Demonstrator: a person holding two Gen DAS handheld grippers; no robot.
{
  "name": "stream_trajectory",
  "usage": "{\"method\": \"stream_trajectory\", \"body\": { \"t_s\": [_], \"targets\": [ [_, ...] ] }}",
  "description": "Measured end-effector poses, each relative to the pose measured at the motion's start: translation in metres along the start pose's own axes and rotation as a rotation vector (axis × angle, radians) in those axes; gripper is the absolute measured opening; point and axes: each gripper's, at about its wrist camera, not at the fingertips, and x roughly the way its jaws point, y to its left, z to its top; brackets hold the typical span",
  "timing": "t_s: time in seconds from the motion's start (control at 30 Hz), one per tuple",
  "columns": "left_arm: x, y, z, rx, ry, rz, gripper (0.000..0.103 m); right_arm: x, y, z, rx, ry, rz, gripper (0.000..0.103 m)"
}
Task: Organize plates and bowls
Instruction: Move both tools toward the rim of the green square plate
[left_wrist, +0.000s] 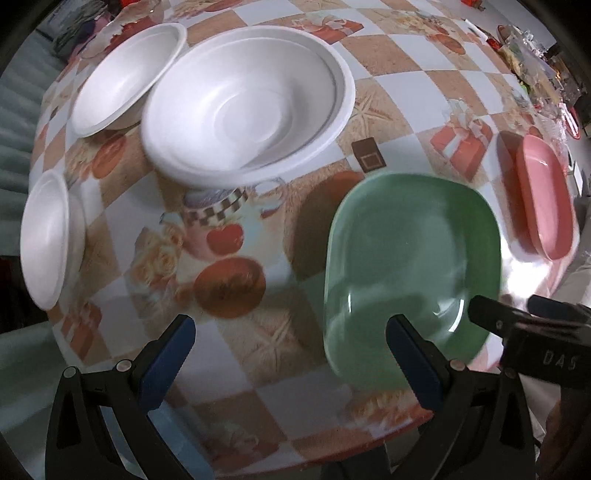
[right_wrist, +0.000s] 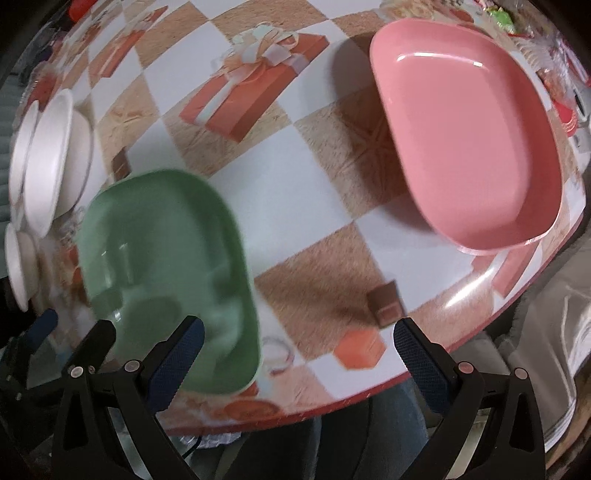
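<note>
Both grippers, left (left_wrist: 291, 354) and right (right_wrist: 299, 354), hanging spread and empty; probably lining up green plate (left_wrist: 410, 266) at table's (right_wrist: 295, 206) near edge for stacking.

Checkered tablecloth (left_wrist: 388, 62) — gift boxes, fruit; clutter (left_wrist: 532, 55) beyond.

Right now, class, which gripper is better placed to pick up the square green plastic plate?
Probably left: the left gripper is open with one finger already over the square green plastic plate. The right gripper, also open, points beside it.
</note>
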Motion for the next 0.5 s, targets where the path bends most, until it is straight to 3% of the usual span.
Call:
{"method": "stream_trajectory", "body": {
  "t_s": [0.27, 0.37, 0.5],
  "targets": [
    [0.037, -0.007, 0.023, -0.003, -0.015, 0.02, 0.103, 0.01, 0.003, 0.012, -0.026, -0.012, -0.076, 0.103],
    [0.049, -0.005, 0.03, -0.005, -0.006, 0.019, 0.103, 0.008, 0.002, 0.01, -0.03, -0.027, -0.065, 0.103],
    [0.059, 0.001, 0.029, -0.018, -0.012, -0.037, 0.103, 0.005, 0.002, 0.006, -0.054, -0.03, -0.058, 0.103]
  ]
}}
